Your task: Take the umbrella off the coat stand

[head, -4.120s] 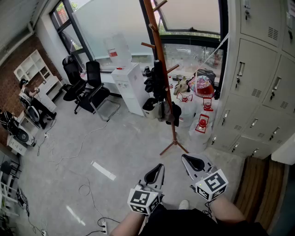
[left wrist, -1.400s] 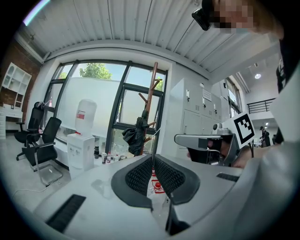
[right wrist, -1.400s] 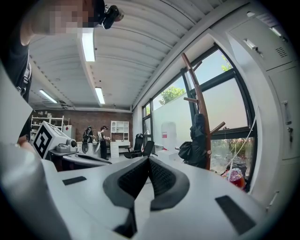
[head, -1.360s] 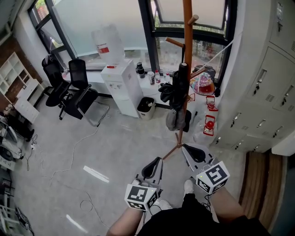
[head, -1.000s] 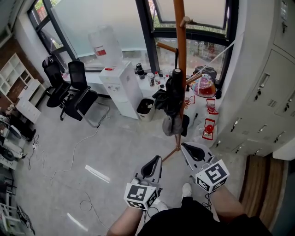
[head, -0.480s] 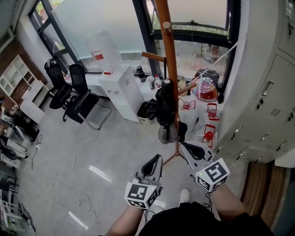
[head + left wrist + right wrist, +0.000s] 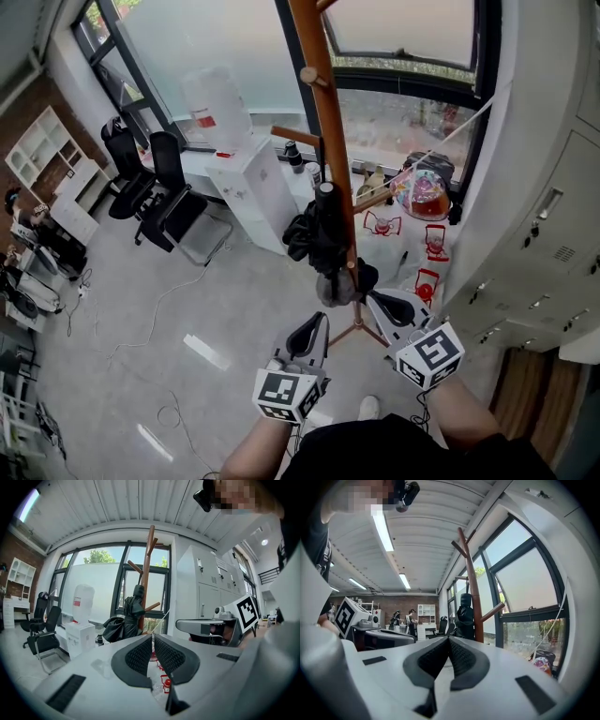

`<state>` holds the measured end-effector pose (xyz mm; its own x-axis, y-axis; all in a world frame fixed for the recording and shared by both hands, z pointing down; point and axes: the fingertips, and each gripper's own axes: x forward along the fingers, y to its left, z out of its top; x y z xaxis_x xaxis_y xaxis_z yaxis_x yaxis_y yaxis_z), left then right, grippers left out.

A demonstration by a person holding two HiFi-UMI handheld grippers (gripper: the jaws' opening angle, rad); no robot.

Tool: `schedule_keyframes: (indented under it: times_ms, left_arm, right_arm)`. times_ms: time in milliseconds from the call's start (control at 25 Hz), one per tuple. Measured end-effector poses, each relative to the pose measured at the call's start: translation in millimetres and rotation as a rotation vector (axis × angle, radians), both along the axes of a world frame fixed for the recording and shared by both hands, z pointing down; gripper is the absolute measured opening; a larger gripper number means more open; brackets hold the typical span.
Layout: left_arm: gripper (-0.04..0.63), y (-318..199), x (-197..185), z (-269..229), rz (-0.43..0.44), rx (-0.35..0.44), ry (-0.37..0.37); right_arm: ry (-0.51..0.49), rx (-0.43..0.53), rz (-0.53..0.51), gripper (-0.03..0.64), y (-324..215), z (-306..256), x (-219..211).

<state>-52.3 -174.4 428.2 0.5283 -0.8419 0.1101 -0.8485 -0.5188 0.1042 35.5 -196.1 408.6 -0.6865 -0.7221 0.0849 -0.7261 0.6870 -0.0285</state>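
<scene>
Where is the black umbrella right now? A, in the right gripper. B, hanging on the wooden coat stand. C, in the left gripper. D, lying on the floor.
B: the umbrella hangs on the coat stand, while the left gripper and right gripper are both shut on nothing, short of it.

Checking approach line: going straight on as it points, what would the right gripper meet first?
Probably the black umbrella hanging on the coat stand. The right gripper is shut, and the gap before it looks free, though depth is unclear.
</scene>
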Motion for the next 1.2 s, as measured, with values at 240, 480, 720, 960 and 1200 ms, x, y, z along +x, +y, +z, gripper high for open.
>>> schedule_keyframes:
  times_ms: [240,480,720,960,1200]
  left_arm:
    - [0.028,-11.2,9.6,-4.7,-0.033,0.008,-0.014]
    - [0.028,-20.8,10.8,-7.0,-0.054,0.020,-0.034]
    - [0.028,-34.1,5.5,-6.8,-0.067,0.014,-0.045]
    - [0.028,-56.5,0.0,-7.9,-0.072,0.013,-0.039]
    - [0.082,-87.2,-3.9,-3.5,-0.036,0.019,-0.090]
  right_arm:
    - [-0.010,0.003,-0.022,0.054,-8.0,-1.3,12.9]
    - [-0.020,0.006,-0.031,0.054,-9.2,-0.8,19.0]
    - [-0.027,0.012,-0.017,0.054,-12.0,-3.6,23.2]
    - [-0.023,0.005,0.018,0.054,-20.2,-1.8,27.3]
    - [-0.019,-0.005,0.054,0.054,-36.4,2.9,25.5]
